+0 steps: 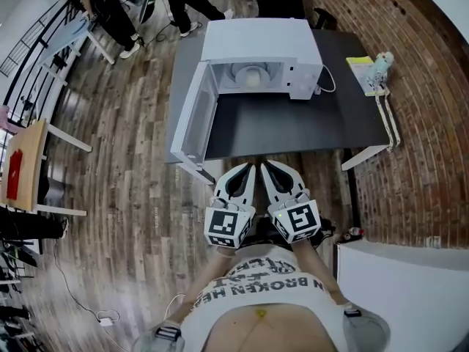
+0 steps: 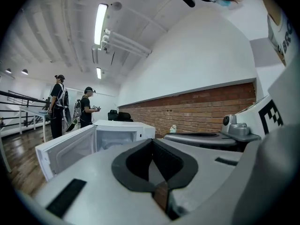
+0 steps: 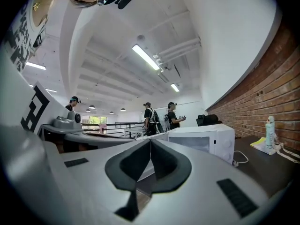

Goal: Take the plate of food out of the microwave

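Note:
A white microwave (image 1: 258, 53) stands at the back of a dark table (image 1: 293, 123), its door (image 1: 192, 116) swung open to the left. Inside it sits a pale plate of food (image 1: 251, 78). My left gripper (image 1: 247, 167) and right gripper (image 1: 267, 164) are side by side just short of the table's near edge, pointing at the microwave and well apart from it. Both are shut with nothing between the jaws. The left gripper view shows its closed tips (image 2: 151, 140) with the open microwave (image 2: 119, 134) beyond. In the right gripper view the closed tips (image 3: 150, 140) stand before the microwave (image 3: 204, 138).
A yellow pad and a small white bottle (image 1: 379, 66) lie at the table's far right, by the brick wall (image 1: 418, 123). A cable (image 1: 328, 85) hangs from the microwave's right side. People (image 1: 110, 9) stand beyond the table. A white counter (image 1: 396, 284) is at my right.

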Available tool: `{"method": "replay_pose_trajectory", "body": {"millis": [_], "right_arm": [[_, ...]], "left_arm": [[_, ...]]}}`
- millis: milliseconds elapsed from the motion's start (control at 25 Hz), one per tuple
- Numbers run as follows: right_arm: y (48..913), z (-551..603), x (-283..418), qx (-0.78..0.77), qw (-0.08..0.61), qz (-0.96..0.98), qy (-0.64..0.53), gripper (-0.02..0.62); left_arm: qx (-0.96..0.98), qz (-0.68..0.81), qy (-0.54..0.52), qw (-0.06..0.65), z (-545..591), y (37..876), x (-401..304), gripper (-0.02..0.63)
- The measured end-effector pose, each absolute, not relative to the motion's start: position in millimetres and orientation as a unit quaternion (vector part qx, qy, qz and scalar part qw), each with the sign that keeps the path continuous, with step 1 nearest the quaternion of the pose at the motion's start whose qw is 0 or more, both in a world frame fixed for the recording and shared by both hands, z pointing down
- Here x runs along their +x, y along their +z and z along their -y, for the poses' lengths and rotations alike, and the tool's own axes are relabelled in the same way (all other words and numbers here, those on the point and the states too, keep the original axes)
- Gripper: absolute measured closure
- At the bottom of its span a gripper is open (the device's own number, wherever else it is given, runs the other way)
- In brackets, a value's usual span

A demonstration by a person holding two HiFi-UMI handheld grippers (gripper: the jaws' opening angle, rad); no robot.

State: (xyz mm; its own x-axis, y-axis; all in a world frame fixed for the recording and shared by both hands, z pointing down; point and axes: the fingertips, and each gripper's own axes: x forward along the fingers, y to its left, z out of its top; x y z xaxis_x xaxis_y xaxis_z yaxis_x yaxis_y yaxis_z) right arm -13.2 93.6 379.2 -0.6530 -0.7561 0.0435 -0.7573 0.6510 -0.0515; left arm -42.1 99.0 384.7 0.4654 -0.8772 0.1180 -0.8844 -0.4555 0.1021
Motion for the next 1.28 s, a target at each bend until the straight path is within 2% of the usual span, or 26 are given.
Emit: {"method": "replay_pose_trajectory", "body": {"millis": [560, 1000, 1280], "right_arm": [[382.3, -12.6, 4.5, 0.373, 0.014, 0.927, 0.037, 0.586], [405.6, 24.3, -13.2, 0.357, 0.023, 0.931, 0.076, 0.588], [401.1, 78.6, -21.5, 0.400, 0.020, 0.913, 0.072, 0.587]], "left_arm": [[0.830, 0.550, 0.018, 0.085, -23.2, 391.4, -20.0, 0.598], [0.799, 0.590, 0.021, 0.119, 2.3, 413.3, -55.4, 0.598], [0.829, 0.546, 0.013, 0.121, 63.7, 409.2, -65.0, 0.598]]}}
